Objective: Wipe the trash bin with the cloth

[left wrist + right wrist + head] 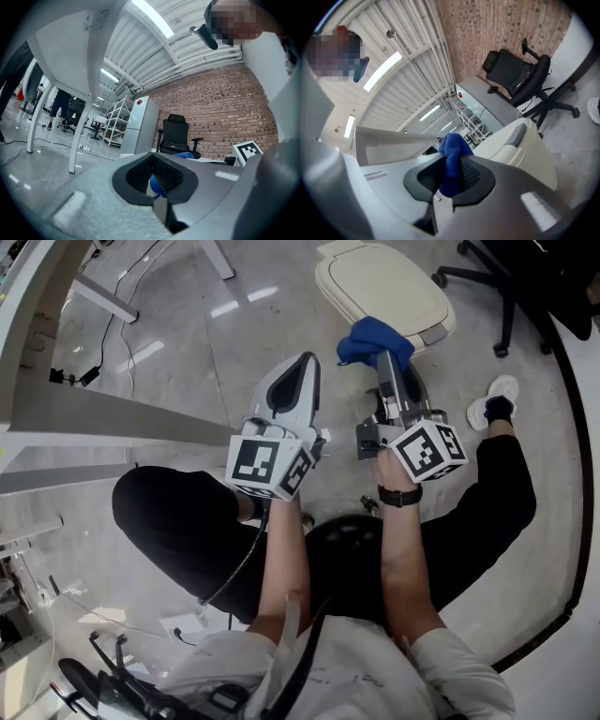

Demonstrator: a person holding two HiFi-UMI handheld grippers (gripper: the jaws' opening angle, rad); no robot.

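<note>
Right gripper has its jaws pressed on the blue cloth, and the fabric is bunched over and ahead of the jaw tips. I think it is held this way so that a soft wad, not the hard jaws, meets the surface first. In the right gripper view the cloth runs lengthwise along the slot between the two jaws and sticks out past them.

Left gripper is just beside the right one, on its left side, and it points in nearly the same direction. Its jaws look pressed together with nothing between them. The blue that shows through the hollow of its pads seems to be the cloth further away, though I am not fully sure. Probably this gripper only waits, or it is kept ready to steady something.

Straight ahead of the right gripper, just beyond the cloth, is the cream trash bin. It appears to stand on the floor with its closed lid facing up. The lid is oblong, and its long axis goes from far left to near right as seen from the grippers. The grey latch is at the near end, just to the right of the cloth. Whether the cloth touches the lid, I cannot tell.
</note>
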